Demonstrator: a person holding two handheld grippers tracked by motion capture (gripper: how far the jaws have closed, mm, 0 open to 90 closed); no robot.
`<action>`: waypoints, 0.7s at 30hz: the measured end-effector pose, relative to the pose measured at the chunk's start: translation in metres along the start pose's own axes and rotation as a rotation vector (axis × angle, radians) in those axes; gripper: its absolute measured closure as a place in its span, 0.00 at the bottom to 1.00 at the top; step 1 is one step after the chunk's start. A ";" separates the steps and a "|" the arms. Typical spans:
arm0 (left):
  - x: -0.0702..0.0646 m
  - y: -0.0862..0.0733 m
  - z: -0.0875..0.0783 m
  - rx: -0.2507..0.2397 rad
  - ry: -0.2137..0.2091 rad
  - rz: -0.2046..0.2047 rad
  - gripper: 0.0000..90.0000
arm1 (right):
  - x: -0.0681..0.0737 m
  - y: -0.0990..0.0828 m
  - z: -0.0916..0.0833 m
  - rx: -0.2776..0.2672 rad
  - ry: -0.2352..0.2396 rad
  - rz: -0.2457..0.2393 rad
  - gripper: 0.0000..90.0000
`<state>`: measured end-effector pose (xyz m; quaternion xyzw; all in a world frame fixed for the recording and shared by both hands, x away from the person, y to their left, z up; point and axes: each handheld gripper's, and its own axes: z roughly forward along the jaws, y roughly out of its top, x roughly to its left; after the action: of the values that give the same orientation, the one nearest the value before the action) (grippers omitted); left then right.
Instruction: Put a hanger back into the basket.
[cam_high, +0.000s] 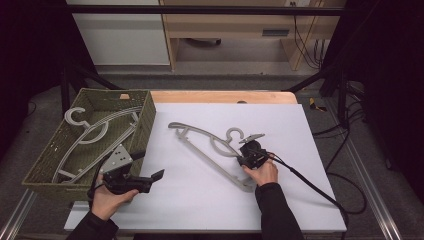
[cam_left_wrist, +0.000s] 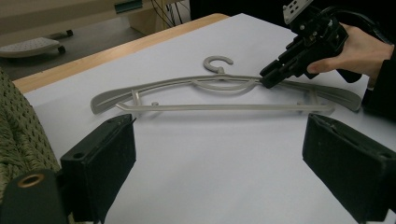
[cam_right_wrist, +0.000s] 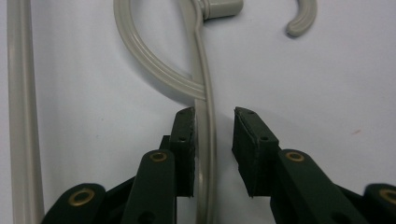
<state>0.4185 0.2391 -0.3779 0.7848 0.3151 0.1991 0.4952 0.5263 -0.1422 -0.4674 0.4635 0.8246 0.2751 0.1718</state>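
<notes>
Black jaws of the right gripper (cam_right_wrist: 214, 140) straddle the grey hanger's (cam_high: 210, 145) arm on the white table (cam_high: 300, 130), slightly parted and seemingly ungripped, so closing comes next; the left gripper (cam_left_wrist: 219, 158) waits wide open.

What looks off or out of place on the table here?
Nothing damaged or spilled. One grey hanger lies flat on the white mat, outside the green basket that holds the other hangers. The right hand-held gripper straddles its arm, jaws slightly apart.
</notes>
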 end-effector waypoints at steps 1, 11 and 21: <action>0.000 0.000 0.000 -0.002 0.000 -0.002 0.10 | 0.000 0.000 0.001 -0.005 0.000 -0.001 0.80; 0.000 0.000 0.001 0.000 -0.001 -0.001 0.10 | 0.005 0.005 0.002 0.021 0.002 -0.025 0.91; 0.000 0.001 -0.002 -0.003 0.005 0.002 0.11 | 0.002 0.007 -0.011 -0.015 0.059 0.010 0.92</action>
<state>0.4180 0.2402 -0.3765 0.7839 0.3151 0.2019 0.4954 0.5242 -0.1403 -0.4543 0.4580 0.8250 0.2954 0.1495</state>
